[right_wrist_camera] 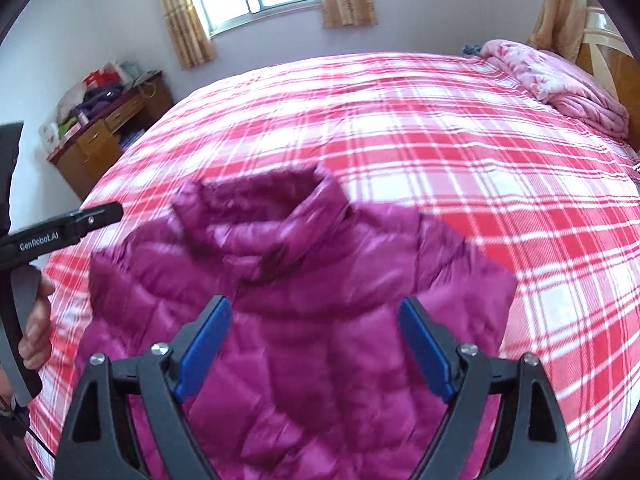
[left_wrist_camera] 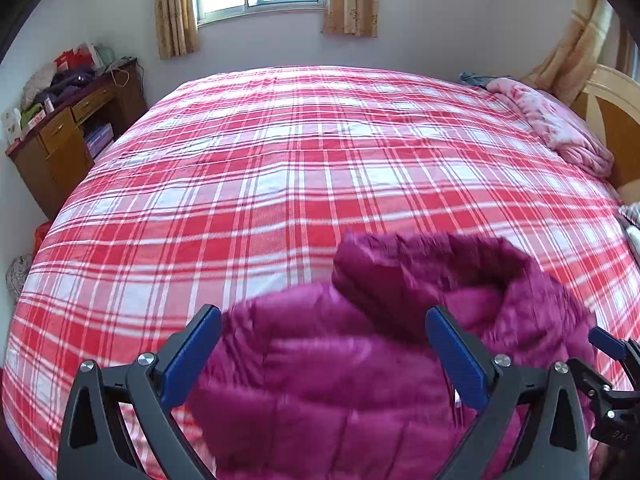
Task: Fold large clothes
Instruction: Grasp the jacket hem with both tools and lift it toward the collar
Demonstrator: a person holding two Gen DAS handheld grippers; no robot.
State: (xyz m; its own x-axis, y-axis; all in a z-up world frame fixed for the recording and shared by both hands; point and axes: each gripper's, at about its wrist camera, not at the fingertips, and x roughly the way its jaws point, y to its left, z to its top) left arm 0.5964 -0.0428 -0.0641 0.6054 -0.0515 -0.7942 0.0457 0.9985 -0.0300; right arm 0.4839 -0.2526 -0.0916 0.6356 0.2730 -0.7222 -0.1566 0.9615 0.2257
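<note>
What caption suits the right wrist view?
Open right hand-held gripper above a magenta puffer jacket on the red plaid bedsheet.

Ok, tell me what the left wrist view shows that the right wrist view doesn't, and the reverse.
Only the left wrist view shows the right gripper edging in at lower right. Only the right wrist view shows the jacket's full collar, both shoulders, and the person's left hand on its gripper handle. Both show the magenta puffer jacket on the red plaid bed, the pink quilt, the wooden desk, and open jaws.

Wide bare plaid bedspread (left_wrist_camera: 280,168) beyond the magenta jacket (right_wrist_camera: 304,320); pink quilt (left_wrist_camera: 552,124) heaped along its right edge.
</note>
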